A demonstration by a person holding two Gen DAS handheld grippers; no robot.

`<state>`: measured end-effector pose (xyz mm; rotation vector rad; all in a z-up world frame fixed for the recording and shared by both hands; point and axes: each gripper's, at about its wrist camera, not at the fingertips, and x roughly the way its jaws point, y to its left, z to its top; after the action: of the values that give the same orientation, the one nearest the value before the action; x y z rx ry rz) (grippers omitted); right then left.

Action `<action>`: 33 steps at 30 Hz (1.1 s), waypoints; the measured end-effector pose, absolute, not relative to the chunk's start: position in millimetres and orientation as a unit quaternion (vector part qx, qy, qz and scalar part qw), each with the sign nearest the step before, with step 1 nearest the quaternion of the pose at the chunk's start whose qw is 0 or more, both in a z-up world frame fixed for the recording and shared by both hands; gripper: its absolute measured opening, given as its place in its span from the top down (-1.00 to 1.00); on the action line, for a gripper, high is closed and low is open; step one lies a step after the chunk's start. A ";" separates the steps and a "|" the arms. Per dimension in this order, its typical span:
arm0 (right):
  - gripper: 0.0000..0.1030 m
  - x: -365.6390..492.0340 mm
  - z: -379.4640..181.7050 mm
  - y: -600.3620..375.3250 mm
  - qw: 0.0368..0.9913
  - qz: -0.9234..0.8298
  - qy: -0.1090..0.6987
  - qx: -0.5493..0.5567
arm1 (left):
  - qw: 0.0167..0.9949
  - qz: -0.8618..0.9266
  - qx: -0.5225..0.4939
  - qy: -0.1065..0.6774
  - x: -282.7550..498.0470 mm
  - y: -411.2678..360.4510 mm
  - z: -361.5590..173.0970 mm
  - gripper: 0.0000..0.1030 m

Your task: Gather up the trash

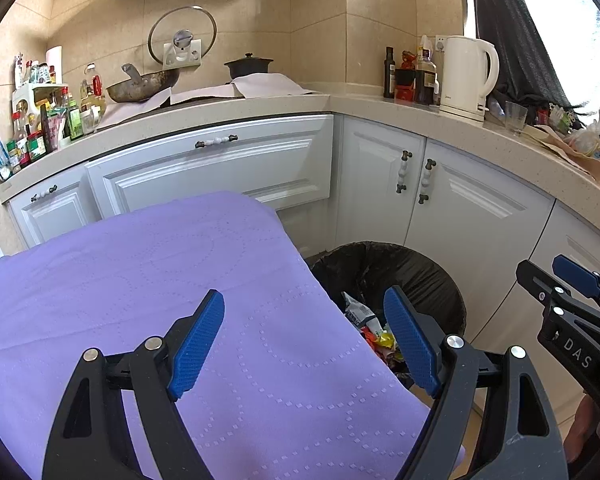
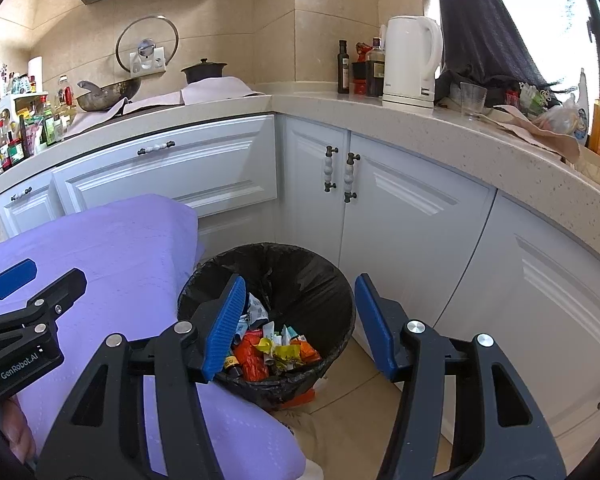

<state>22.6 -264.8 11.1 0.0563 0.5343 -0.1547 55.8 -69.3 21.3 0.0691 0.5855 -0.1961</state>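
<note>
A round bin with a black liner stands on the floor against the white corner cabinets. Several coloured wrappers lie in its bottom. My right gripper hovers above the bin's opening, open, with nothing between its blue pads. To its left, my left gripper is held over the right edge of a table under a purple cloth, open wide and empty. The bin shows just past that edge. Each gripper appears in the other's view: the right gripper, the left gripper.
White cabinets wrap around the corner behind the bin. The counter carries a white kettle, bottles, a glass, a wok and a black pot. An orange scrap lies on the floor by the bin's base.
</note>
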 end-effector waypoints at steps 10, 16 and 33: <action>-0.08 23.3 10.3 -264.4 0.961 -0.075 0.266 0.027 | 0.952 -0.097 0.033 0.290 55.4 -70.2 20.2 -0.54; -0.08 23.5 10.2 -264.3 0.960 -0.076 0.266 0.027 | 0.951 -0.098 0.033 0.292 56.2 -71.5 18.8 -0.55; -0.08 24.3 9.1 -263.6 0.960 -0.076 0.267 0.027 | 0.951 -0.098 0.031 0.293 56.3 -69.5 17.7 -0.55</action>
<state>24.3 -263.6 9.1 0.0543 0.5420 -0.1530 56.3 -69.5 17.7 0.0627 0.5954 -0.1990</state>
